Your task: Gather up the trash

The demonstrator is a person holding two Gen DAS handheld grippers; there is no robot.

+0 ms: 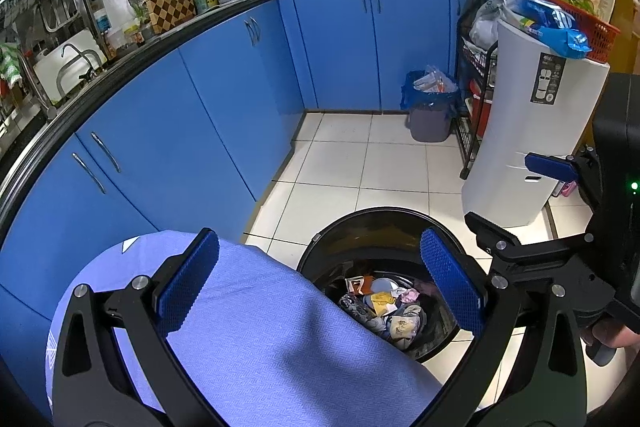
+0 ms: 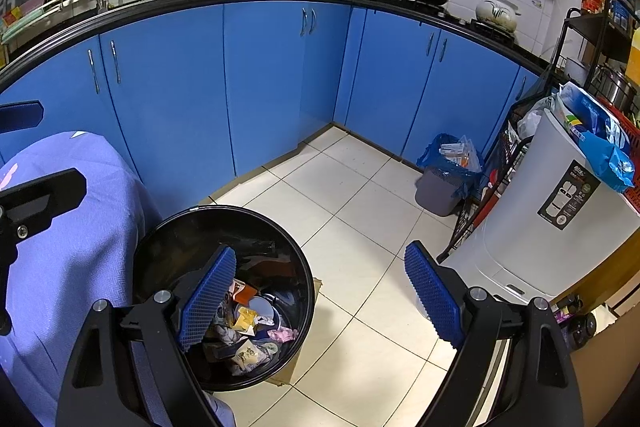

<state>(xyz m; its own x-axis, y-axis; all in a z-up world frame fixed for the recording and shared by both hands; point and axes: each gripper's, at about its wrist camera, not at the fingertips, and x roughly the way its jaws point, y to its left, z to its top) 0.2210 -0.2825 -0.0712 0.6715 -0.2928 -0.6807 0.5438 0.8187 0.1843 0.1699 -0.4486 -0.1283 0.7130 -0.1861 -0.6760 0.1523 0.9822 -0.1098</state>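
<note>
Where the left wrist camera looks down: pale floor tiles [image 1: 344, 163], curved blue cabinets [image 1: 224, 67], a black bin [image 1: 320, 255] holding crumpled trash [image 1: 384, 307], beside a lilac-draped table [image 1: 260, 327]. Left gripper [image 1: 320, 287] tilted downward over cloth and bin, fingers spread wide, nothing between them. Right gripper [image 1: 516, 191] at the frame's right edge, likewise parted.

Over to the right wrist camera: same tiles [image 2: 360, 227], same black bin with trash [image 2: 248, 331] inside, a white appliance [image 2: 552, 219] to the right, a small grey bin [image 2: 440, 191] by the cabinets [image 2: 260, 75]. Right gripper angled down, fingers wide apart, empty, left pad [image 2: 208, 299] overlapping the bin's mouth.
</note>
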